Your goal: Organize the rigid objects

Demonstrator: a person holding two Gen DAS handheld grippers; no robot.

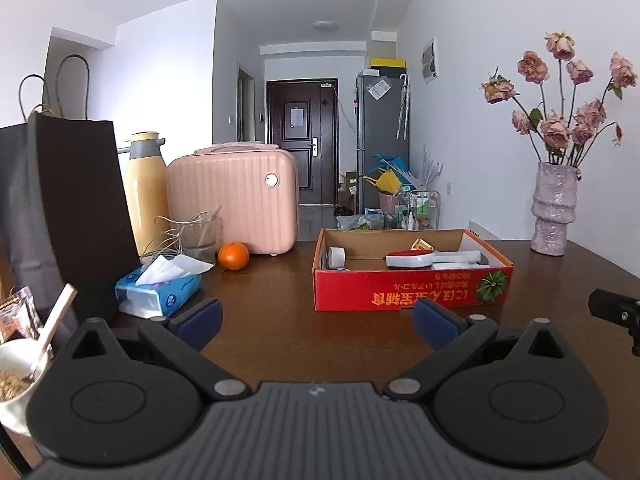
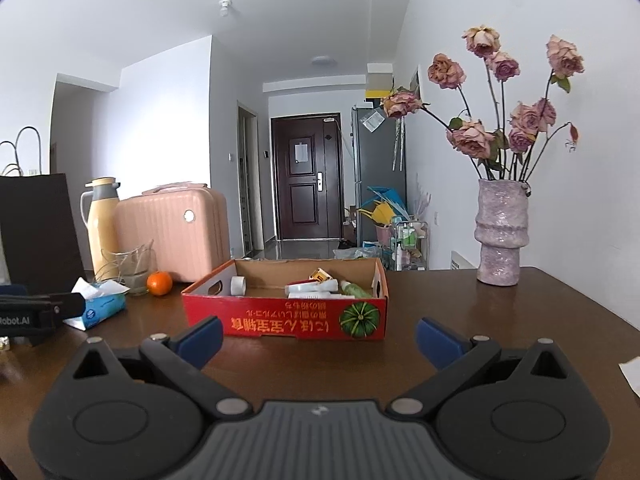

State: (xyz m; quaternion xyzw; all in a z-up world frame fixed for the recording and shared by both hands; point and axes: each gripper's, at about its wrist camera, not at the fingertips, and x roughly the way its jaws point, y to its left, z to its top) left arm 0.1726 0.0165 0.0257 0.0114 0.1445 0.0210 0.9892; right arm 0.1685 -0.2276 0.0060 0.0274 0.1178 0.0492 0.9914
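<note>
A red cardboard box (image 1: 404, 290) (image 2: 280, 318) stands open on the brown table, ahead of both grippers. Inside it lie a white tape roll (image 1: 337, 258) (image 2: 237, 286), a red-and-white tool (image 1: 410, 259), white tubes (image 2: 310, 289), a small yellow packet (image 1: 422, 245) (image 2: 320, 275) and a green-tinted bottle (image 2: 356, 290). My left gripper (image 1: 318, 322) is open with nothing between its blue pads, short of the box's front wall. My right gripper (image 2: 319, 340) is open too and holds nothing, just before the box. Part of the left gripper (image 2: 38, 314) shows at the right wrist view's left edge.
On the left stand a black paper bag (image 1: 68, 200), yellow flask (image 1: 145, 192), pink case (image 1: 236, 196), glass jar (image 1: 200, 236), orange (image 1: 233, 256) and tissue pack (image 1: 158, 290). A bowl with a spoon (image 1: 16, 380) is near left. A vase of dried roses (image 2: 502, 232) stands at right.
</note>
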